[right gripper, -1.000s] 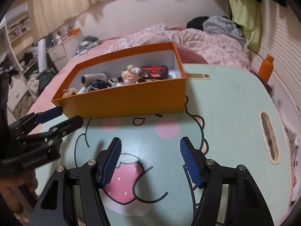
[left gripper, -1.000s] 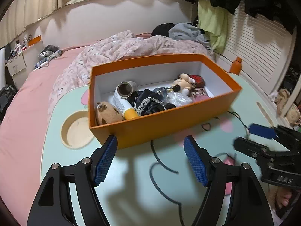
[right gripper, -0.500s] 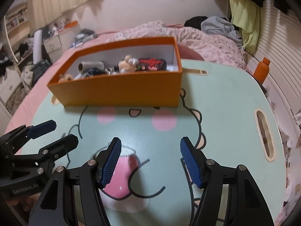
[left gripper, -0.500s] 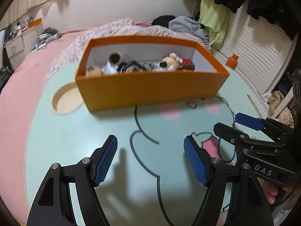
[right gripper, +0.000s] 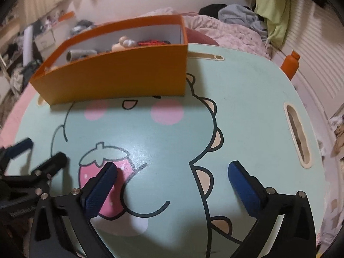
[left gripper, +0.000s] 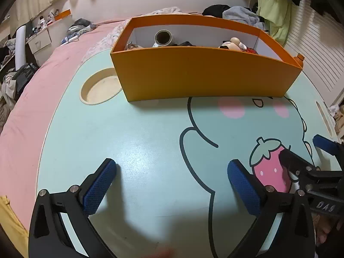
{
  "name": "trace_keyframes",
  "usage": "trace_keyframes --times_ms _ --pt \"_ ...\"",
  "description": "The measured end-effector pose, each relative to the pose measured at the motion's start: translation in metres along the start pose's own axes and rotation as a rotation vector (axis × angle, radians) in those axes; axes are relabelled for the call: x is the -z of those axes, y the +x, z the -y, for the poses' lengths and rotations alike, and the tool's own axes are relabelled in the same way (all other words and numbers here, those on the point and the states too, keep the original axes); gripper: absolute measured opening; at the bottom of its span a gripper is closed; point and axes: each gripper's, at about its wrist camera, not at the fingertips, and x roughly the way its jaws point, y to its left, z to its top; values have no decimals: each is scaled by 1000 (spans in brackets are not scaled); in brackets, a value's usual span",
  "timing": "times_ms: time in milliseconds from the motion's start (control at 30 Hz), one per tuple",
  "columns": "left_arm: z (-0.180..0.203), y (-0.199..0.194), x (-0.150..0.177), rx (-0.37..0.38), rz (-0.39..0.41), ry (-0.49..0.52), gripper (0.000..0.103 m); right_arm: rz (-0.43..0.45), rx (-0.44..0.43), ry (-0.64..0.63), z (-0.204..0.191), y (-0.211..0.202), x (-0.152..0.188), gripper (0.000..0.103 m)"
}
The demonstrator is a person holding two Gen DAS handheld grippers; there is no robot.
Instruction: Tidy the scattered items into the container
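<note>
The orange box [left gripper: 206, 75] stands at the far side of the tabletop [left gripper: 150, 150], on the green lap table with the cartoon dinosaur and strawberry print. Inside it I can see a roll of tape [left gripper: 163, 37], a small plush toy [left gripper: 233, 43], a dark bundle and something red [right gripper: 153, 42] at its right end; the near wall hides the rest.

On the tabletop itself no loose item is visible in either view, only the print, a round cup recess [left gripper: 101, 89] at the left and a handle slot [right gripper: 297, 135] at the right. So I judge the tidying to be finished or almost finished, as far as the pictures show.

The left gripper [left gripper: 172, 185] and the right gripper [right gripper: 173, 182] hover low over the near part of the tabletop, side by side. The jaws of both are opening wide, and nothing is between them.
</note>
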Motion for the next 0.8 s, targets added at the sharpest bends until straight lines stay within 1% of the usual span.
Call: trace_keyframes --times_ms 300,533,800 --pt "-5 0 4 7 0 11 103 0 0 0 0 0 0 103" --pt "-3 4 -3 14 -1 22 103 0 0 0 0 0 0 103" --pt "1 5 -3 16 0 27 103 -1 0 -1 0 0 0 103"
